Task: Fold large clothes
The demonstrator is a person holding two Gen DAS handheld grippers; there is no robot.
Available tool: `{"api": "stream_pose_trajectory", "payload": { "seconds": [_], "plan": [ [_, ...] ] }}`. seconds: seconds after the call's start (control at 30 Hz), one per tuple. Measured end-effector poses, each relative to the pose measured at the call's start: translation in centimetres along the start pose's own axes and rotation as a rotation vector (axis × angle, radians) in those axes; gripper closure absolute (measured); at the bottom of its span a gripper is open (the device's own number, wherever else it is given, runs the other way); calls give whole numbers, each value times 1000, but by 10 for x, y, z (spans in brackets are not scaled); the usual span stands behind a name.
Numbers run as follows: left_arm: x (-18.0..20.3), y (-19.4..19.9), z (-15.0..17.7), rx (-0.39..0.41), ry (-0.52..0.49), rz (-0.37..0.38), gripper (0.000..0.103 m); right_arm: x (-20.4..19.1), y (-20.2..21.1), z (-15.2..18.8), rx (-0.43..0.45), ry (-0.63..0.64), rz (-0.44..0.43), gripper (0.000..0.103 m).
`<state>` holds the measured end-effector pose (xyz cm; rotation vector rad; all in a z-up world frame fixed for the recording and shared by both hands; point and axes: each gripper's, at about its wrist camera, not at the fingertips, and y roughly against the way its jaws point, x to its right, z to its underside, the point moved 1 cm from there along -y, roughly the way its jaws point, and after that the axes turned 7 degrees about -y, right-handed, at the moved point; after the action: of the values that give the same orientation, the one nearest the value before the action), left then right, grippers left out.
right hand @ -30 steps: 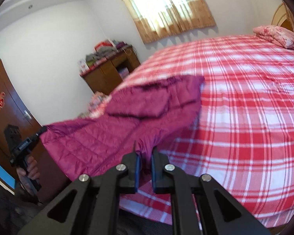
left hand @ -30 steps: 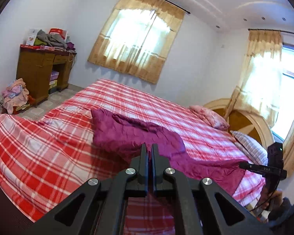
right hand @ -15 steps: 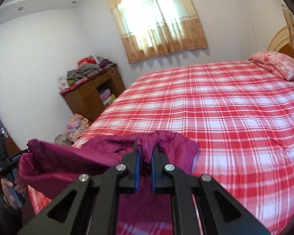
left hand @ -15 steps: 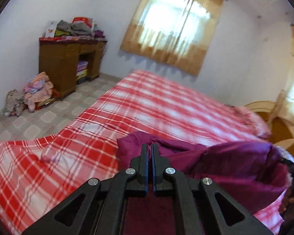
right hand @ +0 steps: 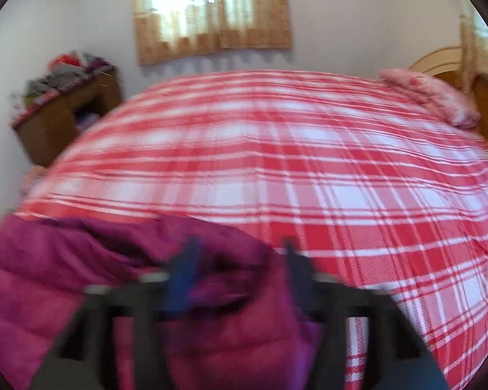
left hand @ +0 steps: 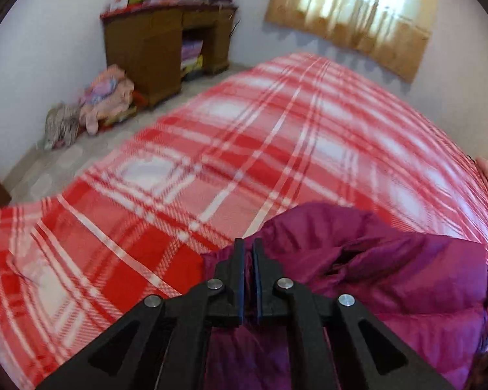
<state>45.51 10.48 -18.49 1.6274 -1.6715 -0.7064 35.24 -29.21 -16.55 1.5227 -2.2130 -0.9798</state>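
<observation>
Scene: a bedroom, where a magenta quilted jacket (left hand: pixel 390 279) lay bunched at the near edge of a bed (left hand: pixel 276 136) under a red and white plaid cover.

Left hand-held gripper (left hand: pixel 248 250): its fingers stood pressed nearly together with a thin sliver of purple between them, clamped, by the look of it, on the jacket's edge. The cloth spread to its right and beneath it, in a puffed roll.

Right hand-held gripper (right hand: pixel 240 253): badly blurred, but its two fingers stood clearly apart, with the jacket heaped between and below them and nothing pinched. The blue-lined finger (right hand: pixel 182 273) sat on its left side.

Why held so: the left grip probably pinned one corner so the heavy padded cloth would not slide, while the right side was freed to take a new hold.

Stage: judged early in the fold; the garment was still a lump, not a flat panel.

Ahead of both grippers: open bedcover, room enough to spread the jacket flat.

Background: a wooden dresser (left hand: pixel 166 48) piled with clothes far ahead and to the left, a heap of laundry (left hand: pixel 91 107) on the floor beside it, a curtained window (right hand: pixel 211 13) on the far wall, and a pink pillow (right hand: pixel 429 97) far to the right.

Risk: slippery padding could spring open once released.
</observation>
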Motion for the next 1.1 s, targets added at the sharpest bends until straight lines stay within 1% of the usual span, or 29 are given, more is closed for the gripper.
{"api": "stream_pose_trajectory", "payload": {
  "seconds": [0.03,0.07,0.13,0.2,0.23,0.27,0.33,0.37,0.43,0.47,0.5,0.57,0.6,0.67,0.7,0.73,0.77,0.8,0.87,0.93,0.97,1.0,1.07,1.1],
  "plan": [
    [-4,-5,1,-9,25,22,91,5,-4,4,-5,-26,-9,12],
    [-10,-9,2,-17,56,53,89,9,-9,5,-21,-54,-18,12],
    [-23,-11,-1,-22,129,140,86,18,-14,3,-47,-88,-13,9],
    [-34,-5,-8,-29,181,178,83,23,-10,2,-48,-112,-13,8],
    [-42,1,-12,-28,202,165,83,24,-4,1,-40,-118,-19,8],
    [-50,11,-15,-17,219,121,83,27,3,-1,-24,-123,-21,9],
    [-58,35,-20,31,226,45,82,32,26,-7,50,-134,-18,11],
    [-60,50,-21,63,210,30,82,33,44,-10,107,-135,-10,14],
    [-53,71,-20,100,143,11,82,31,81,-16,196,-108,-11,16],
    [-42,80,-18,116,83,9,82,24,96,-18,220,-79,-29,16],
    [-23,90,-15,136,3,24,82,13,106,-19,217,-40,-67,16],
    [20,104,-5,174,-138,61,82,-12,111,-20,171,43,-130,16],
    [49,110,4,185,-206,99,82,-30,110,-20,141,92,-158,16],
    [89,109,17,160,-285,178,82,-61,98,-17,74,150,-217,16],
    [113,104,24,129,-331,213,82,-73,88,-15,36,167,-241,19],
    [131,98,28,113,-365,224,82,-85,78,-13,0,188,-243,23],
    [147,91,31,106,-396,223,82,-94,66,-9,-39,216,-226,35],
    [158,81,31,100,-412,209,82,-103,52,-7,-81,245,-201,47],
    [168,55,27,73,-389,167,82,-106,25,0,-129,284,-141,59],
    [169,34,24,47,-365,116,82,-94,1,4,-137,292,-49,59],
    [168,24,24,36,-361,88,82,-86,-8,5,-131,293,-16,59],
    [166,13,26,20,-363,78,82,-77,-15,7,-114,295,13,59],
    [162,2,30,15,-359,103,82,-61,-21,11,-76,279,27,55],
    [162,-2,31,21,-354,113,82,-55,-21,11,-62,254,13,54]
  ]
}}
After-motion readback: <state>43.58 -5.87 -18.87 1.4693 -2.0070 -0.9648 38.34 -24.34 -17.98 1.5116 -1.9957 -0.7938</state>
